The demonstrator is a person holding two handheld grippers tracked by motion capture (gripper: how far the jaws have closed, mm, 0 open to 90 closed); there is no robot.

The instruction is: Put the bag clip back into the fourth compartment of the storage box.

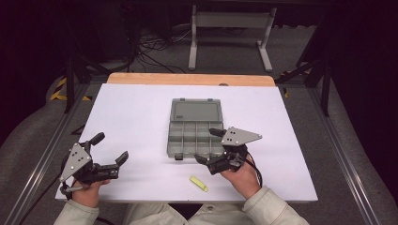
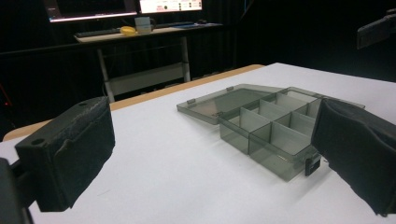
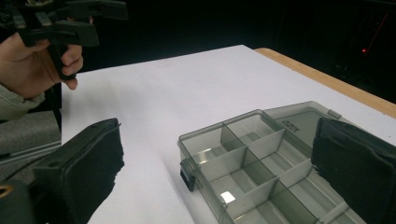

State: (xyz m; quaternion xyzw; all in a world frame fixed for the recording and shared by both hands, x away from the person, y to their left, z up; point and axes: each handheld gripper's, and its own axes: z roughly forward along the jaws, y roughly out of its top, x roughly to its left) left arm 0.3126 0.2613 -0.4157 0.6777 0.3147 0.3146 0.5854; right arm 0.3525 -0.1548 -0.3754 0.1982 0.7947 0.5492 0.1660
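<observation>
High view: a white table (image 1: pixel 141 122) seen from above, with a person's two hands coming in from the bottom edge, each holding a black two-jaw gripper.
Organiser box: a smoky grey plastic organiser box (image 1: pixel 195 133) lies open at the middle of the table, its lid folded flat on the far side and its divided compartments apparently empty.
Yellow piece: a small yellow piece (image 1: pixel 199 183) lies on the table near the front edge, in front of the box and just left of the right hand.
Right gripper: the right gripper (image 1: pixel 212 146) hovers at the box's near right corner, jaws spread wide, holding nothing.
Left gripper: the left gripper (image 1: pixel 110 149) waits well to the left of the box, jaws also spread and empty.
Right gripper view: the box's front latch (image 3: pixel 188 173) sits between the two black jaws.
Step in hand, as a judgement: likely fetching the yellow piece for a compartment.
Doing it well: lower the right jaws astride the piece's narrow width, close gently, lift clear of the box wall before moving over a compartment.
</observation>
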